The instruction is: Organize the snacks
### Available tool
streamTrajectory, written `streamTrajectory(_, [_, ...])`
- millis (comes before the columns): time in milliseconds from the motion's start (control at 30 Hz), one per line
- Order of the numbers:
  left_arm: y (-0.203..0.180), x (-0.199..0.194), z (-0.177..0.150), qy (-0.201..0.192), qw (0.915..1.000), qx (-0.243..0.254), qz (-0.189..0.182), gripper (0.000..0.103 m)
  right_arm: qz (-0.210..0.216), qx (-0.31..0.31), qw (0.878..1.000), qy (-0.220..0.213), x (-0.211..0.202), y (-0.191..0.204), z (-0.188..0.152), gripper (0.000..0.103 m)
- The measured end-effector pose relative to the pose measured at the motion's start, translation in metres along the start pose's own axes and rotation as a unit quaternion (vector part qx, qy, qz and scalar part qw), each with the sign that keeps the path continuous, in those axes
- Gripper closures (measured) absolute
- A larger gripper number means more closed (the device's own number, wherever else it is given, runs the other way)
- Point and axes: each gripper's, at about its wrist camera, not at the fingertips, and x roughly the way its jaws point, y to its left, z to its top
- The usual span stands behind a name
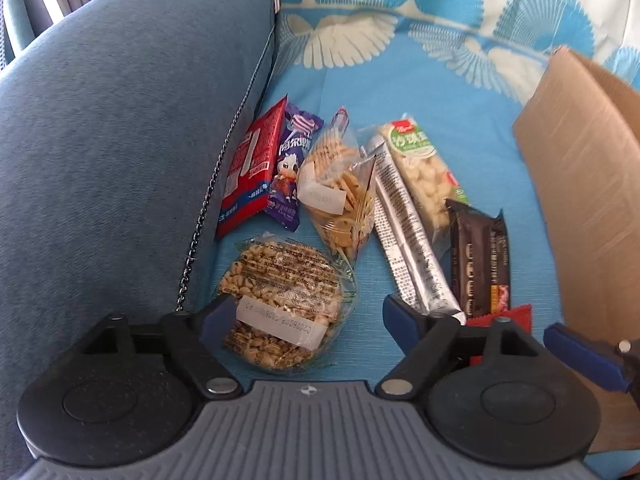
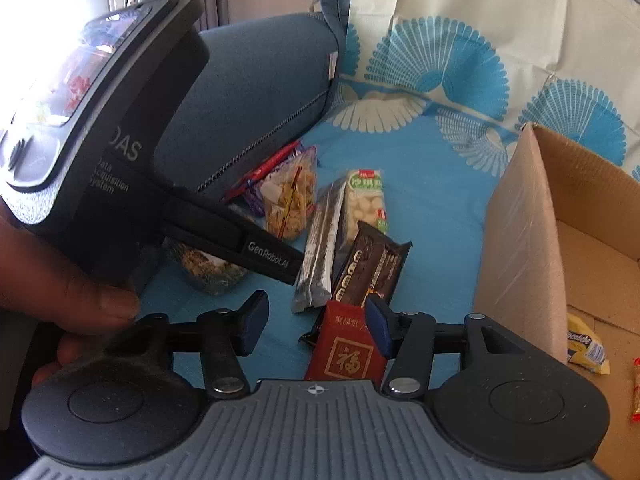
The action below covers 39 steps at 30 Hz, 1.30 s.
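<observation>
The left gripper is hanging wide open over the round puffed-grain cake, its left pad at the cake's edge, gripping nothing. The right gripper is also standing open, the red packet lying between its pads, against the right one. Beyond are lying a brown bar, a silver stick, a green-labelled rice bar and a noodle bag on the blue sheet. The cardboard box is sitting to the right, with a yellow packet inside.
</observation>
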Motion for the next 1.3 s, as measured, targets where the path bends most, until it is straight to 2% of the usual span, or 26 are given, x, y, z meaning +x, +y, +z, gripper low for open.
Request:
streamTrajectory(167, [0.001,0.011,0.003,0.008,0.9999,-0.005,0.005,0.017,-0.016,0.009,0.999,0.029,0.015,-0.006,-0.002,0.036])
streamTrajectory(233, [-0.002,0.014,0.003,0.007,0.9999,-0.001,0.008,0.014,-0.025,0.018,0.999,0.043,0.021,-0.010,-0.003,0.035])
streamTrajectory(400, [-0.008,0.019,0.005,0.004,0.9996,0.018,0.023,0.015,-0.030,0.054,0.995,0.075,0.036,-0.021,-0.005,0.034])
streamTrajectory(467, [-0.009,0.019,0.005,0.001,0.9993,0.021,0.031,0.018,-0.033,0.066,0.994,0.085,0.040,-0.025,-0.007,0.034])
streamTrajectory(533, [-0.007,0.018,0.004,-0.003,0.9989,0.022,0.042,0.027,-0.032,0.078,0.992,0.095,0.044,-0.029,-0.008,0.035])
streamTrajectory(600, [-0.004,0.016,0.004,-0.006,0.9992,0.018,0.036,0.030,-0.032,0.082,0.991,0.098,0.047,-0.030,-0.010,0.035])
streamTrajectory(667, [-0.002,0.014,0.005,-0.013,0.9989,0.019,0.041,0.038,-0.037,0.079,0.991,0.105,0.051,-0.030,-0.011,0.037])
streamTrajectory(700, [-0.002,0.011,0.005,-0.019,0.9987,0.021,0.043,0.045,-0.038,0.079,0.991,0.106,0.052,-0.030,-0.012,0.038])
streamTrajectory(767, [0.000,0.005,0.005,-0.031,0.9985,0.018,0.041,0.053,-0.034,0.084,0.991,0.101,0.052,-0.032,-0.011,0.049])
streamTrajectory(867, [0.002,-0.005,0.004,-0.050,0.9979,0.016,0.039,0.064,-0.031,0.080,0.992,0.098,0.051,-0.031,-0.012,0.055])
streamTrajectory(1033, [0.009,-0.025,0.002,-0.076,0.9965,-0.006,0.034,0.071,-0.015,0.080,0.993,0.083,0.042,-0.032,-0.012,0.057])
streamTrajectory(1200, [0.030,-0.050,-0.003,-0.102,0.9927,-0.064,-0.008,0.074,0.001,0.072,0.996,0.061,0.028,-0.031,-0.009,0.057])
streamTrajectory(1300, [0.041,-0.060,-0.006,-0.117,0.9867,-0.100,-0.053,0.076,0.009,0.071,0.995,0.064,0.025,-0.031,-0.010,0.057])
